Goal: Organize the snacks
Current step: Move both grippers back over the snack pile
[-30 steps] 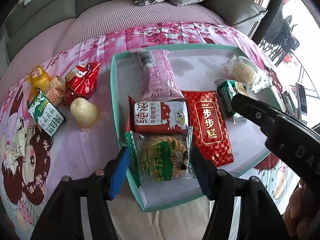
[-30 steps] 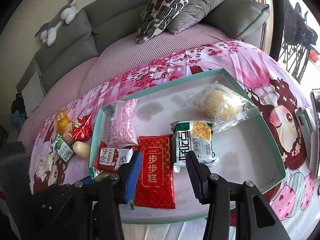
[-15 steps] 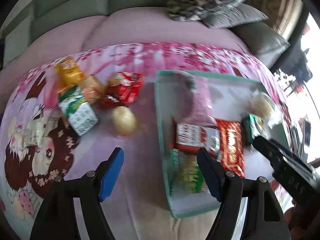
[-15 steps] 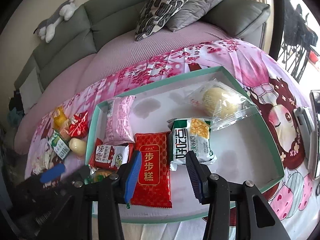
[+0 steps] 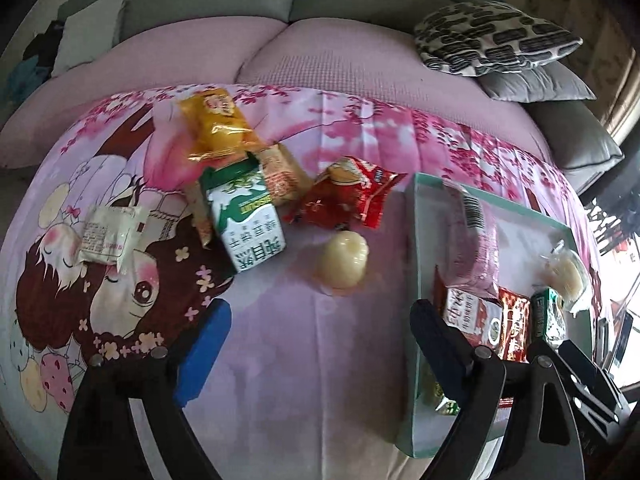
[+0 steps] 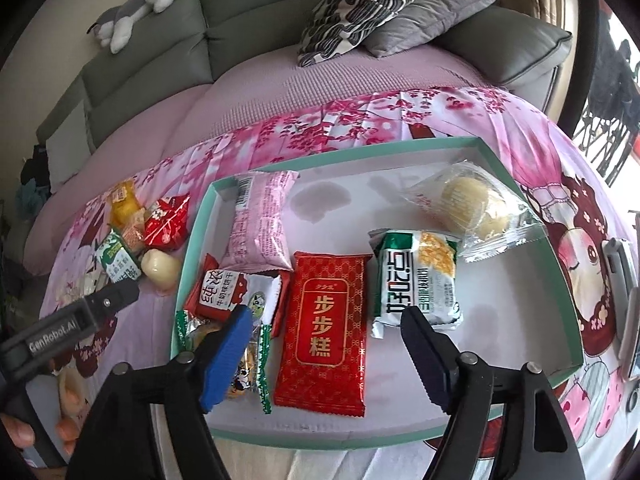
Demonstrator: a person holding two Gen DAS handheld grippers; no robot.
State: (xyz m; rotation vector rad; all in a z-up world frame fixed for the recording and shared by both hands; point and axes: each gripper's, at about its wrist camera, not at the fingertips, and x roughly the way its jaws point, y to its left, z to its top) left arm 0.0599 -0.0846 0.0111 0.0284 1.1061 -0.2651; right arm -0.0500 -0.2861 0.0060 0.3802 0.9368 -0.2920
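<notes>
A teal-rimmed tray (image 6: 192, 240) holds several snacks: a pink packet (image 6: 260, 224), a red packet (image 6: 324, 332), a green-white packet (image 6: 418, 280), a clear-wrapped bun (image 6: 468, 204). Left of the tray lie loose snacks: a pale jelly cup (image 5: 343, 258), a green-white carton (image 5: 244, 216), a red wrapper (image 5: 348, 196), a yellow bag (image 5: 214, 128), a white sachet (image 5: 110, 234). My left gripper (image 5: 320, 356) is open and empty, hovering just in front of the jelly cup. My right gripper (image 6: 328, 356) is open and empty above the tray's front, over the red packet.
The snacks lie on a pink cartoon-print cloth (image 5: 280, 360) over a round pink cushion. A grey sofa (image 6: 160, 28) with patterned pillows (image 6: 360, 4) stands behind. A phone-like object (image 6: 624, 276) lies right of the tray.
My left gripper has swung left, off the tray, to face the loose snacks beside it. My right gripper has stayed over the tray.
</notes>
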